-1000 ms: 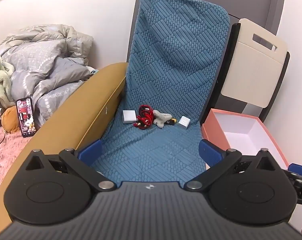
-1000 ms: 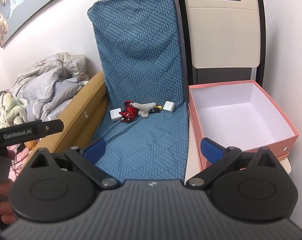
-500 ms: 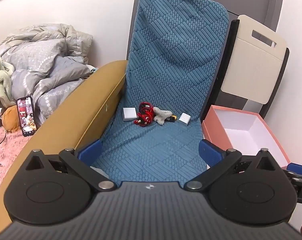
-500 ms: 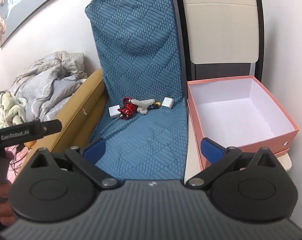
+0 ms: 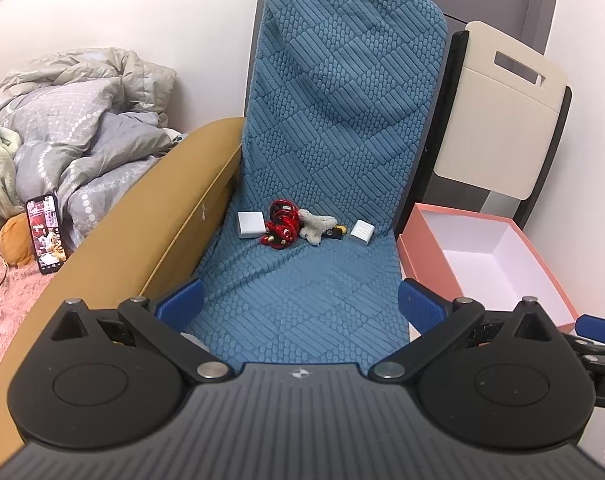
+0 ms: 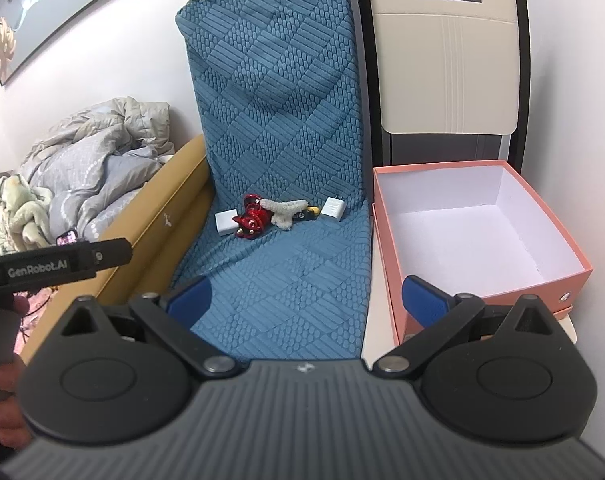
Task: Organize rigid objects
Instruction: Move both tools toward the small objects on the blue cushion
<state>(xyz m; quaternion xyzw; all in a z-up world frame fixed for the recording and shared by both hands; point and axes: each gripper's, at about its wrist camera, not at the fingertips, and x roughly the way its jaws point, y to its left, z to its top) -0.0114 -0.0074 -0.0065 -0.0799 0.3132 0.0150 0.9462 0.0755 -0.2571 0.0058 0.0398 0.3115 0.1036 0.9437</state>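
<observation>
1. A row of small items is seen at the centre of both views, lying on the blue quilted cover (image 5: 302, 280) where seat meets backrest: a white block (image 5: 250, 224) at the row's left end, a red toy (image 5: 280, 230) touching it, a pale plush piece (image 5: 314, 226) against the toy, a small dark-and-yellow item (image 5: 336, 231) and a white ribbed adapter (image 5: 361, 233) at the right end.
2. A pink box (image 6: 542, 276), open and white inside, is recorded at centre right of the right view, just beside the cover, with nothing seen in it.
3. The left claw (image 5: 300, 304) is shown spread wide at lower centre, nothing between its blue pads (image 5: 180, 304), well apart from the row.
4. The right claw (image 6: 306, 300) is likewise spread wide and holds nothing; its right-hand pad overlaps the box's front wall in the frame.
5. A cream chair back (image 6: 442, 60) is noted at upper right.
6. A tan bolster (image 5: 142, 220), grey bedding (image 5: 74, 120) and a lit phone (image 5: 46, 236) are noted at left.
</observation>
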